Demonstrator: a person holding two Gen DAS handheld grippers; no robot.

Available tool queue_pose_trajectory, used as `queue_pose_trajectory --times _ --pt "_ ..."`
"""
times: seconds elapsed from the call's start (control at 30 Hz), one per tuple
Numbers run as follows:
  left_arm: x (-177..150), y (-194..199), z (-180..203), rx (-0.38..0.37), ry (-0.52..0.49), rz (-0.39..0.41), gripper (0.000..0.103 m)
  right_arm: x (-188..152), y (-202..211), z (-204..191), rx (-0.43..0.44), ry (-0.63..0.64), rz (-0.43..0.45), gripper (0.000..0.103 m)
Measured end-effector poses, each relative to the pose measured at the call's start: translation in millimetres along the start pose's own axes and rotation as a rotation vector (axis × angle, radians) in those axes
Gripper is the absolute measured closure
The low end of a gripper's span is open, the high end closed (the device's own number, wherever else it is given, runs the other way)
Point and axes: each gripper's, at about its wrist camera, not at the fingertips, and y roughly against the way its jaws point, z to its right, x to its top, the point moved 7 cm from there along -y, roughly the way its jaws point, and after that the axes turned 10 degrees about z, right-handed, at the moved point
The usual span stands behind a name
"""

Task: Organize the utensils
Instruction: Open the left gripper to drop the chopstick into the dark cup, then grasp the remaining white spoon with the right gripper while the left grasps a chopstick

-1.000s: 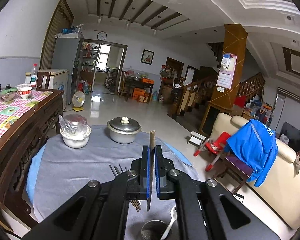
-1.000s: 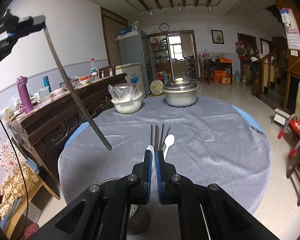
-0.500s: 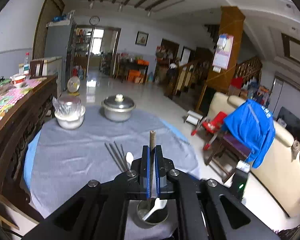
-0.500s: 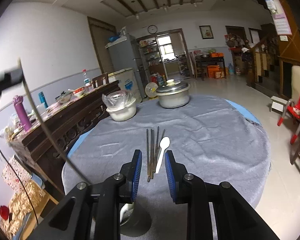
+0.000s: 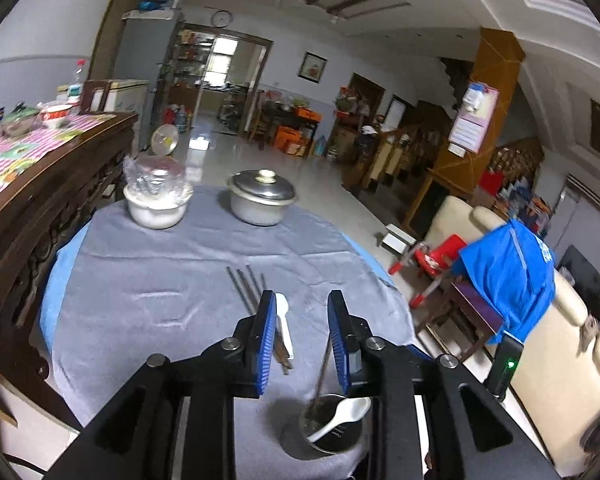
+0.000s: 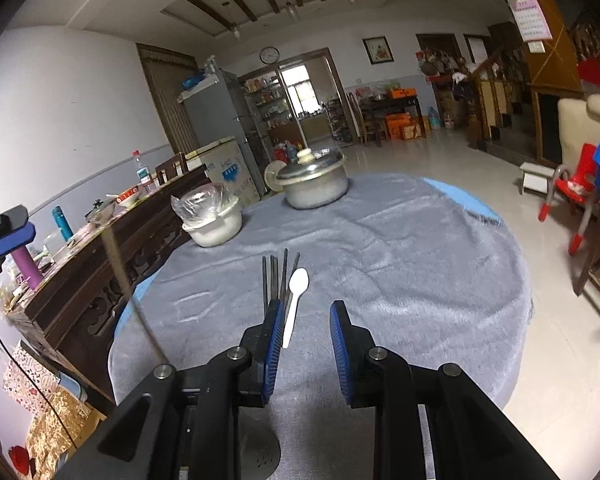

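Observation:
In the left wrist view my left gripper is open and empty above a metal cup at the table's near edge. The cup holds a white spoon and a dark chopstick that leans against its rim. Several dark chopsticks and a second white spoon lie on the grey cloth ahead. In the right wrist view my right gripper is open and empty, just short of the chopsticks and the spoon. The cup's base shows under its left finger.
A lidded metal pot and a white bowl with a plastic bag stand at the table's far side. A dark wooden sideboard runs along the left. A red chair and a sofa stand to the right.
My left gripper has opened and let the chopstick drop into the cup. My right gripper, shut on a white spoon one second ago, has opened, and that spoon now sits in the cup.

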Motion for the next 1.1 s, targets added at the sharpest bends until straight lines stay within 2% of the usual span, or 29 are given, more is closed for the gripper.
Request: queue_pose_trajectory --times 0.2,0.4,0.57,0.63,0.77,0.93,1.1 --pt "-16.8 -28.6 -32.9 0.061 0.054 -0.066 0.077 -10.0 -18.8 4.8 -0.012 -0.01 -0.044 0.077" --pt "-37.4 -63.0 -59.7 0.093 0.093 -0.142 0.077 -11.8 -55.4 9.1 0.029 -0.007 -0.115 0.077" --pt "-53.5 -89.0 -76.7 0.119 0.114 -0.205 0.077 -22.8 -121.9 8.5 0.129 -0.039 -0.271 0.077" --pt "-57.6 -97.4 -82.3 0.125 0.121 -0.226 0.077 -27.0 -149.9 8.3 0.143 -0.053 -0.316 0.076" --pt "-65.1 -114.1 -94.9 0.145 0.132 -0.27 0.077 -34.1 -200.0 7.6 0.157 -0.11 -0.388 0.066" --pt "-72.1 -129.7 -109.9 0.161 0.143 -0.309 0.077 -39.1 -243.5 -3.1 0.141 -0.098 -0.433 0.064" --pt "-72.8 -155.3 -121.8 0.167 0.132 -0.34 0.077 -50.0 -272.0 -16.6 0.09 -0.006 -0.464 0.061"
